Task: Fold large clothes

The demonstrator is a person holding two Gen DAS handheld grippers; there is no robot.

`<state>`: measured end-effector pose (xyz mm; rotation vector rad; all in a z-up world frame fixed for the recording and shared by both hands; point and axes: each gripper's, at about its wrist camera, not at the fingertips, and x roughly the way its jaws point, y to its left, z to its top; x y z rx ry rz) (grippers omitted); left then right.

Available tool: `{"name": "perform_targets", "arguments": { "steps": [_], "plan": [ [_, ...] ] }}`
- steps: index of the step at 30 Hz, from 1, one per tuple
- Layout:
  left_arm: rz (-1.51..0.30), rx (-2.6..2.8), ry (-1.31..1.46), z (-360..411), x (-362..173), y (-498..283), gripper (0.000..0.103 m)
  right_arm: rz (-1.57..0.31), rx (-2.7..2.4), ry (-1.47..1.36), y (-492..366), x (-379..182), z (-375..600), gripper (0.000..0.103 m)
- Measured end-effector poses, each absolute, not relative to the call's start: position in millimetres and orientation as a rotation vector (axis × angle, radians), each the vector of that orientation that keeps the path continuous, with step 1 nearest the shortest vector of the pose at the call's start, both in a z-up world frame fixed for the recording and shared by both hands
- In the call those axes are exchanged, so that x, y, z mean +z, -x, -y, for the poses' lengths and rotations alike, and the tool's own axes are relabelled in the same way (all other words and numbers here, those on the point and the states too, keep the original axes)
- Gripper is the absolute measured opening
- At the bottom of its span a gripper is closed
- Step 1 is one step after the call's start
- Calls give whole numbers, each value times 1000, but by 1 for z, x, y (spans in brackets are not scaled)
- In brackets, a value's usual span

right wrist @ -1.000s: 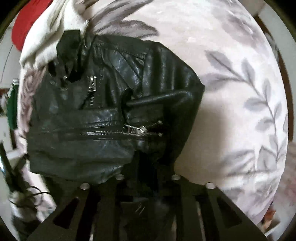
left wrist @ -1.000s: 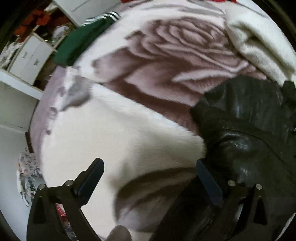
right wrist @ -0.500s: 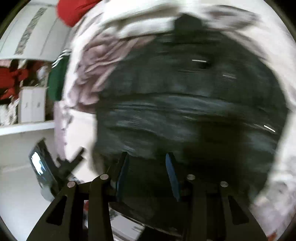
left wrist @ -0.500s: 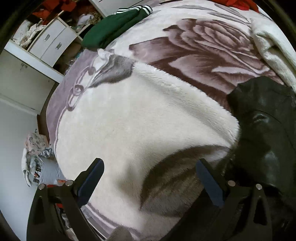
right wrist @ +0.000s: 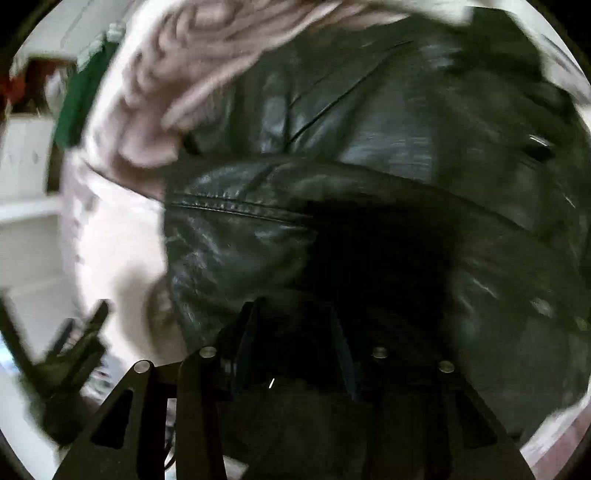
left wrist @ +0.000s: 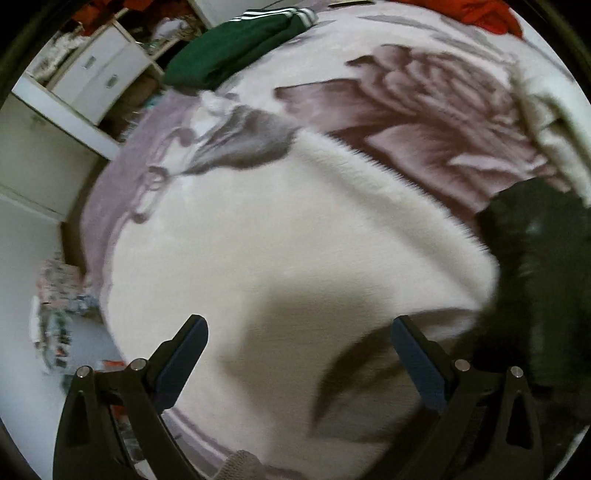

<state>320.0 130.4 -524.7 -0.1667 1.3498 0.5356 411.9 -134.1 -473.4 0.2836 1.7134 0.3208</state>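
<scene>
Leather fills the right wrist view: the black jacket (right wrist: 369, 166) lies on the floral blanket (left wrist: 258, 240), and the right gripper (right wrist: 295, 343), which clamped its near edge a second ago, has just been opening and now hangs partly apart over it, nothing pinched. That fold looks released. The left gripper (left wrist: 295, 354) stands wide apart over bare blanket, jacket at its far right.

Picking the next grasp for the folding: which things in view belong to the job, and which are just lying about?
Job:
- black leather jacket
- right gripper, close over the jacket
- left gripper, open above the blanket

Lying about:
- floral blanket, the work surface
- folded green garment
- red clothing
- cream fleece
- white drawers
</scene>
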Motion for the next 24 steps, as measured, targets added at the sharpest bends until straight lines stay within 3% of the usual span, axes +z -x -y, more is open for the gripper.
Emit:
{"name": "perform_targets", "arguments": {
  "steps": [4,8,11,18,24],
  "plan": [
    [-1343,347,228,-100,-528,-351,103,-1685,160,-372,-388,-437,206,43],
    [-1434,279,78,-58,-592,-388,103,-1669,-45,-472,-350,-423,279,43],
    [-1438,239,198,-71,-614,-390,103,-1679,-170,-535,-321,-431,330,43],
    [-1347,281,90,-73,-550,-369,103,-1690,-211,-670,-265,-426,390,44],
    [-1233,385,-2,-42,-489,-321,103,-1709,-130,-682,-241,-422,427,51]
  ]
}}
